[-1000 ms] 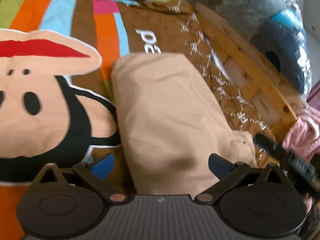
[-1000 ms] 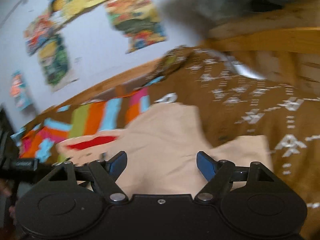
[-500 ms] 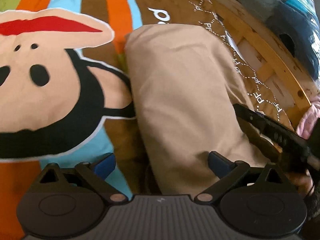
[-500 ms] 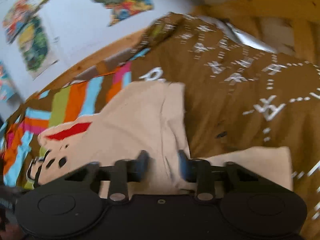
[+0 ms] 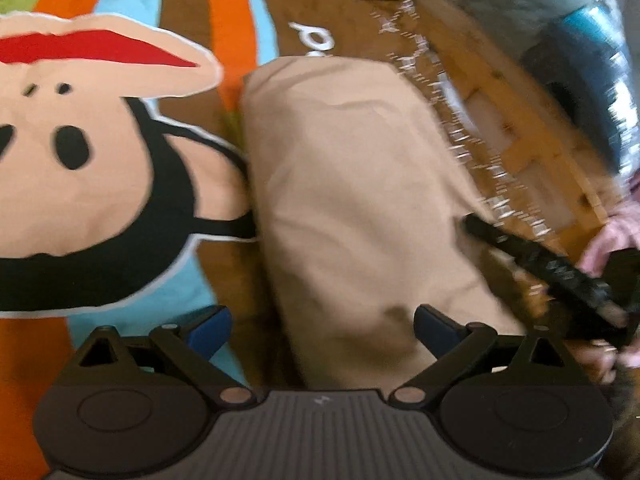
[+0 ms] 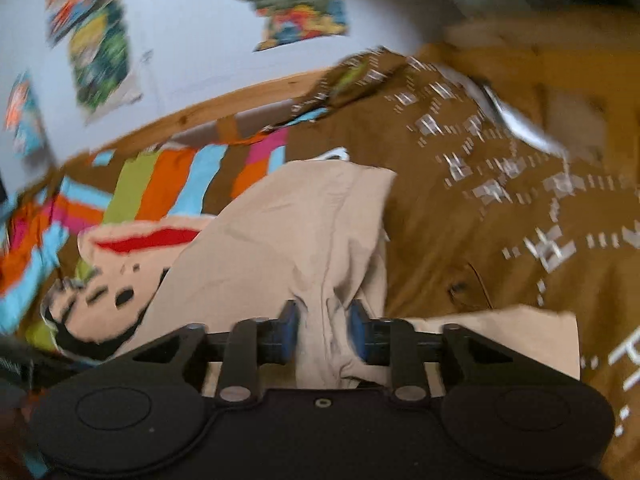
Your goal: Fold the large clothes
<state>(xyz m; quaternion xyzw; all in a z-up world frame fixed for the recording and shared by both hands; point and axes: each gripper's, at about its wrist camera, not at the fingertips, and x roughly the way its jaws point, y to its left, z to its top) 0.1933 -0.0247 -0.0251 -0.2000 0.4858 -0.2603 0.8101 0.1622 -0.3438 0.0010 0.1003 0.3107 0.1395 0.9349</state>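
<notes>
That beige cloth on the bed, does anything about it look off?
Mostly tidy, but the beige garment is bunched into wrinkles where the right gripper pinches it, and one flap sticks out sideways over the brown bedspread.

You see a brown bedspread [image 6: 480,220] with a cartoon monkey face [image 5: 80,168], a wooden bed frame [image 5: 516,120], and posters [image 6: 296,4] on the wall [image 6: 188,40].

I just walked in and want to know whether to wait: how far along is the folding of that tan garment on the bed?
Partly done. The tan garment already lies as a long, narrowed strip on the cartoon bedspread. In hand: the right gripper is shut on a bunched end of it, while the left gripper hangs open over the near end, holding nothing. Left to do: probably folding the strip's length over into a compact stack.
</notes>
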